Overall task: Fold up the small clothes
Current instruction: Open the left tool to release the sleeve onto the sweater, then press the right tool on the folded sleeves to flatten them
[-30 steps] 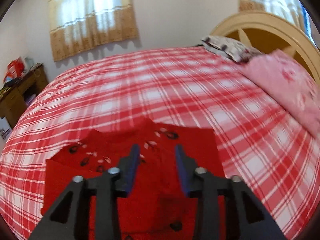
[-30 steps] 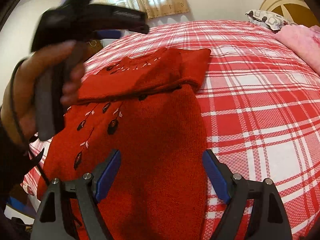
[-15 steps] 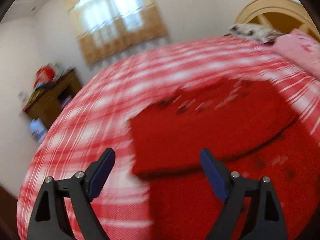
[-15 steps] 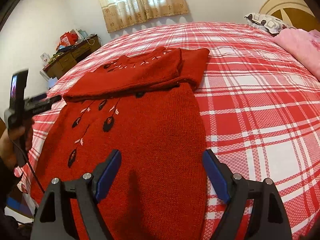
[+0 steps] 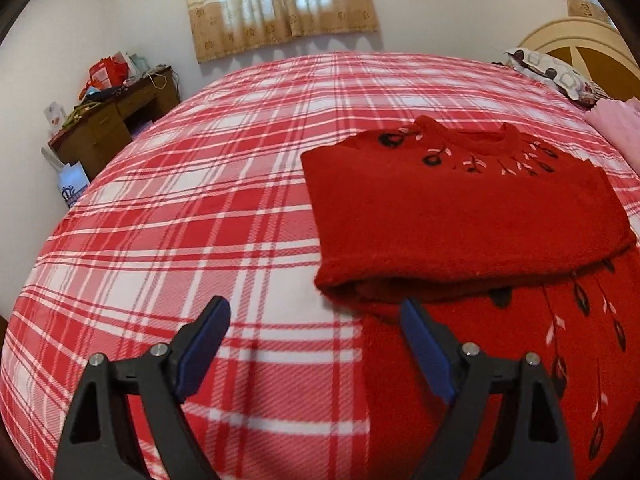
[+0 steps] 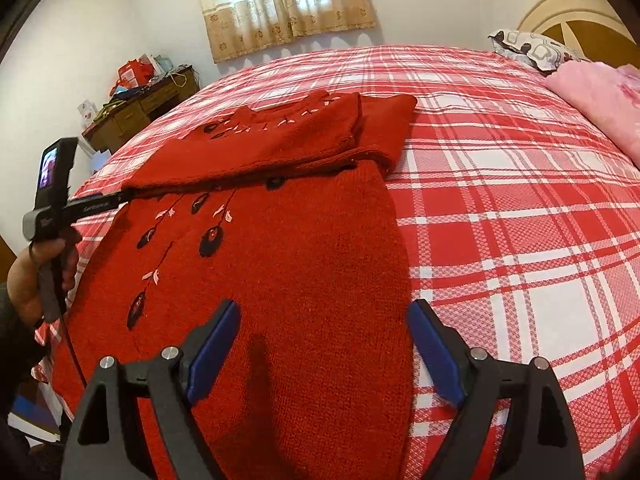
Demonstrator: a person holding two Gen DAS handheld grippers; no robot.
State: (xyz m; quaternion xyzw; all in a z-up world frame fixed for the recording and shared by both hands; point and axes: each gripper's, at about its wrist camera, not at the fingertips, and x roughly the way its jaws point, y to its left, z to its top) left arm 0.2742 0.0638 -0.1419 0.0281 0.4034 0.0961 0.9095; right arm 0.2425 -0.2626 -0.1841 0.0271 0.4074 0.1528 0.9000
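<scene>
- Bed (image 5: 224, 184), red-and-white plaid cover, fills both views; it carries everything below.
- Sweater (image 6: 280, 264), red knit with black and pink leaf embroidery, lies flat on the bed's near side. Sleeves/top section folded across the chest into a thick band; lower body spread toward the cameras.
- Pink blanket (image 6: 600, 96) at the bed's far right, near the headboard (image 6: 576, 16).
- Patterned pillow (image 6: 528, 50) just behind the blanket, against the headboard.
- Curtain (image 5: 280, 0), tan, over a lit window on the back wall.
- Wooden desk (image 5: 112, 120) in the left corner; its top is cluttered, red bag and small items, too small to tell. White bag on the floor beside it.
- No containers in play on the bed.
- Left gripper (image 5: 316, 320): fingers wide apart, holding nothing, low over the sheet at the folded band's left end; right finger over the sweater's edge.
- Right gripper (image 6: 324, 320): fingers wide apart, empty, above the sweater's lower body near its right edge.
- Right view also shows the left hand (image 6: 28, 280) on its gripper handle.
</scene>
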